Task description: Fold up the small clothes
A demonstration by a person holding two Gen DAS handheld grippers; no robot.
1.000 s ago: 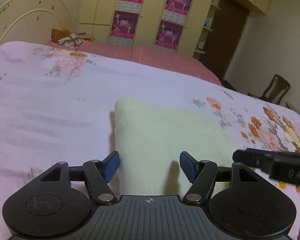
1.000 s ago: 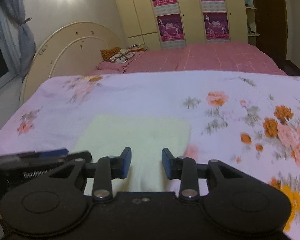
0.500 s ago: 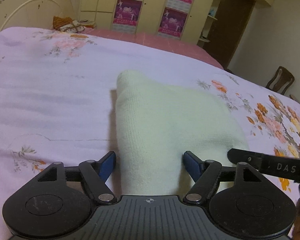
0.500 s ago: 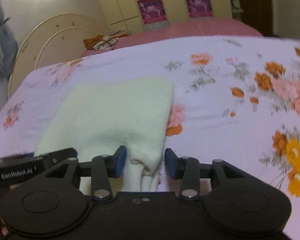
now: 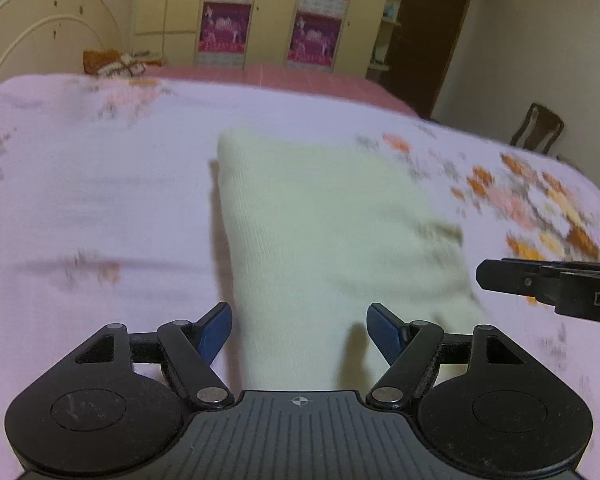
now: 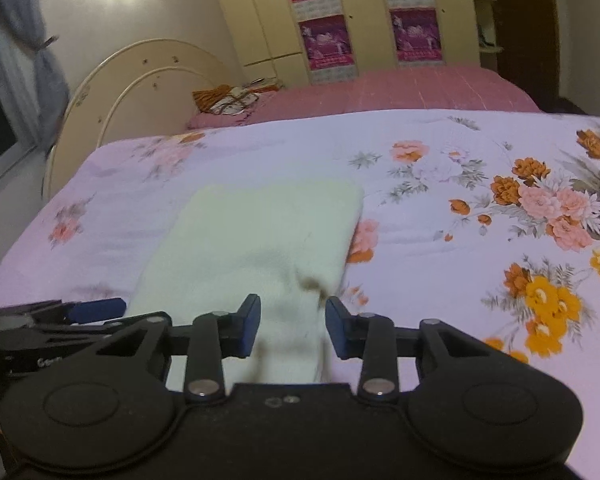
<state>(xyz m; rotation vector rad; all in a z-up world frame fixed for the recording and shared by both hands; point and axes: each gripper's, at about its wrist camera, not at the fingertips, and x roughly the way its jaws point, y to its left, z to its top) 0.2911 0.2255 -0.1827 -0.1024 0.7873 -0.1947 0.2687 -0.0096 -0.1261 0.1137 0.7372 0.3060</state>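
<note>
1. My left gripper (image 5: 300, 320) has its fingers spread wide. They have just been opening, and the pale yellow cloth (image 5: 320, 220) runs between them with neither pad pressing on it.
2. My right gripper (image 6: 292, 320) has just been closing its fingers, which now pinch a bunched near corner of the cloth. A small dark mark sits on that fold, just ahead of the right-hand finger.
3. The cloth lies flat on the floral bedspread (image 5: 100, 200), reaching straight ahead of both pairs of fingers.
4. Seen from the left gripper, the cloth's long left edge starts just inside the left-hand finger and runs forward to a rounded far corner. Its right edge slants out beyond the right-hand finger.
5. Seen from the right gripper, the cloth's right edge runs forward from the pinched corner and its far edge is straight and square.
6. The two grippers are side by side at the cloth's near end.
7. Bare bedspread lies to the outside of each gripper and beyond the cloth's far edge.
8. A pink cover (image 6: 420, 88) lies further ahead, well apart from the cloth.
</note>
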